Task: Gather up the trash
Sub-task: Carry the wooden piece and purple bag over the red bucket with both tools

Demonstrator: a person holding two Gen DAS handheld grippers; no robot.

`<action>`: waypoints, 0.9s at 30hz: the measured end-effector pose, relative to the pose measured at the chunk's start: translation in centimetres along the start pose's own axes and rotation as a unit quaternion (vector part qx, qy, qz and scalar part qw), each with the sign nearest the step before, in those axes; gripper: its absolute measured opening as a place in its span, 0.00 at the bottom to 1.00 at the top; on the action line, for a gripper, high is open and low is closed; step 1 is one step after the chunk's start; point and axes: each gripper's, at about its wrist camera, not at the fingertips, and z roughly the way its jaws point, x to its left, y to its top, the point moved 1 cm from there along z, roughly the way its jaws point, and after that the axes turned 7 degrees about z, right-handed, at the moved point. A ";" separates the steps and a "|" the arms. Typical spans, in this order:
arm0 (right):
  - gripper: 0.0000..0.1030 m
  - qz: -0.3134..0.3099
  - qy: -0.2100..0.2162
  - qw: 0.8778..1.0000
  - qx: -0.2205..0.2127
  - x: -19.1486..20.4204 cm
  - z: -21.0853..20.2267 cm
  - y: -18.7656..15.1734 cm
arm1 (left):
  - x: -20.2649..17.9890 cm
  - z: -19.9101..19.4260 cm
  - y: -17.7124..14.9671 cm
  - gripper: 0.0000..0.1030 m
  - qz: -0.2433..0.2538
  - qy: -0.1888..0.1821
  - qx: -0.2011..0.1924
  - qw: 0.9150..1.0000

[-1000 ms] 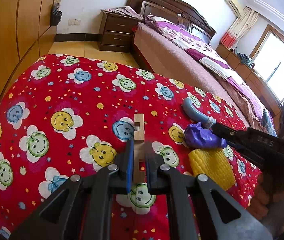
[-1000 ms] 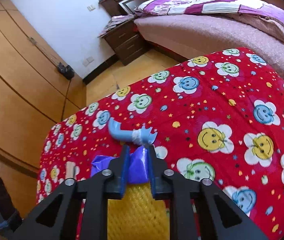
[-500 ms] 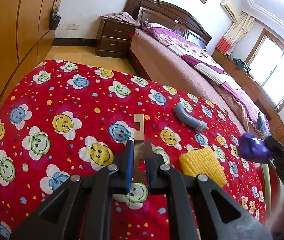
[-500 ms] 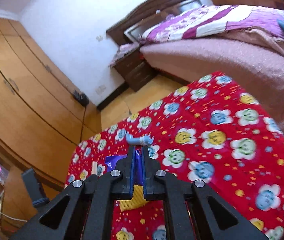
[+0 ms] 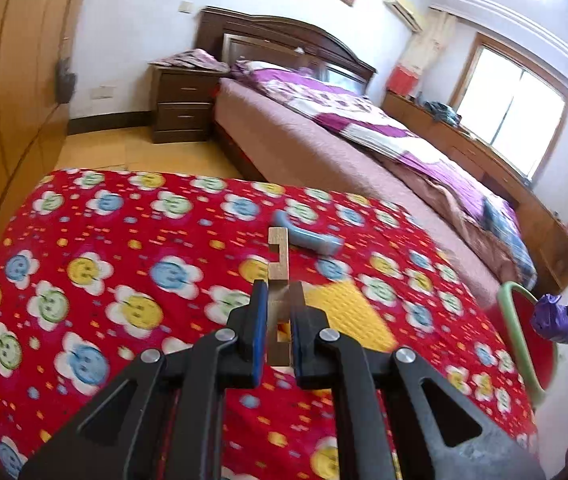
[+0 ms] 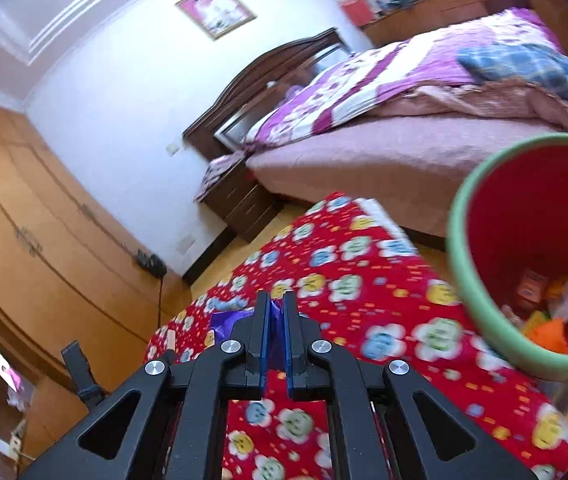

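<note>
Trash bin (image 6: 479, 312) holds litter with print too blurred to read; left gripper (image 5: 278, 320) clamps wooden piece (image 5: 278, 254), right gripper (image 6: 276, 320) purple wad (image 5: 549, 317).

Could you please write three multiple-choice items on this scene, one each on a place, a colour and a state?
1. Where does the yellow sponge lie?
A. On the red flowered cloth
B. In the bin
C. On the bed

2. What colour is the rim of the bin?
A. Blue
B. Green
C. Black

3. What is the left gripper doing?
A. Standing open with nothing in it
B. Shut on a wooden block
C. Shut on the sponge

Answers: 1 A, the sponge rests on the cloth beyond the gripper; 2 B, a green band rings the red bin; 3 B, the block stands clamped between its jaws.
</note>
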 end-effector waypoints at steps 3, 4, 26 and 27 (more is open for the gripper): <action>0.06 0.002 -0.015 1.000 -0.018 -1.2 -2.6 0.7 | -2.1 -0.6 0.1 0.09 0.017 -0.018 0.009 1.000; 0.06 0.002 -0.020 0.999 -0.028 -1.7 -3.5 0.9 | -2.6 -0.8 0.2 0.09 0.021 -0.023 0.009 0.999; 0.06 0.057 -0.077 0.988 -0.120 -11.7 -10.3 3.6 | -19.0 -2.3 -0.8 0.09 0.064 -0.174 0.047 0.982; 0.06 0.062 -0.078 0.988 -0.121 -12.3 -10.4 3.7 | -19.8 -2.2 -1.0 0.09 0.068 -0.178 0.050 0.980</action>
